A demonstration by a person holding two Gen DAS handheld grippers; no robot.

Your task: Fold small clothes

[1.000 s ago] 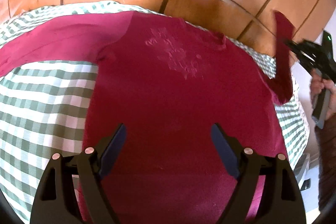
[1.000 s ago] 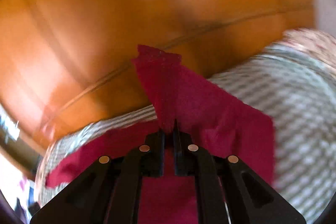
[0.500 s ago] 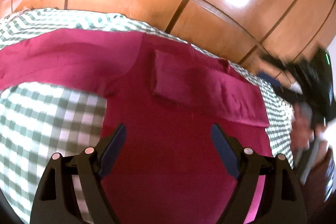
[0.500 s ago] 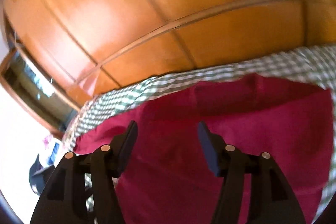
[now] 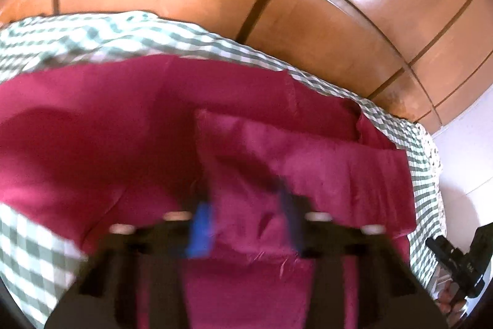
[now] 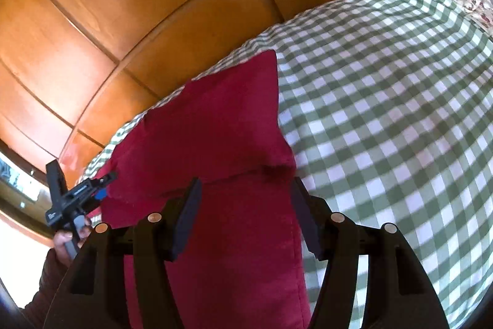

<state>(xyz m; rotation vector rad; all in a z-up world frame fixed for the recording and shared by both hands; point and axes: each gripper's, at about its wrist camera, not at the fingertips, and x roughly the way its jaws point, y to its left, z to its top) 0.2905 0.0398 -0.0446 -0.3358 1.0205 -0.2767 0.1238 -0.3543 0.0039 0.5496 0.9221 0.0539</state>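
Right sleeve [image 5: 308, 150] now folded across the maroon shirt [image 6: 215, 119] on the checked bed [image 6: 385, 113]. Right tongs [image 6: 243, 218] just opened, empty, standing moderately wide. Left tongs [image 5: 246, 224] just closing on the shirt's near hem; grip blurred, cannot tell.

Right claw [image 6: 246, 215] open above red garment [image 6: 215, 125], green checked cloth [image 6: 385, 113], wooden panels [image 6: 123, 5] behind

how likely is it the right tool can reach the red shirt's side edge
Probably yes: the right tool, jaws just opened and empty, hangs over the edge of the red shirt on the checked cloth; nothing blocks it.
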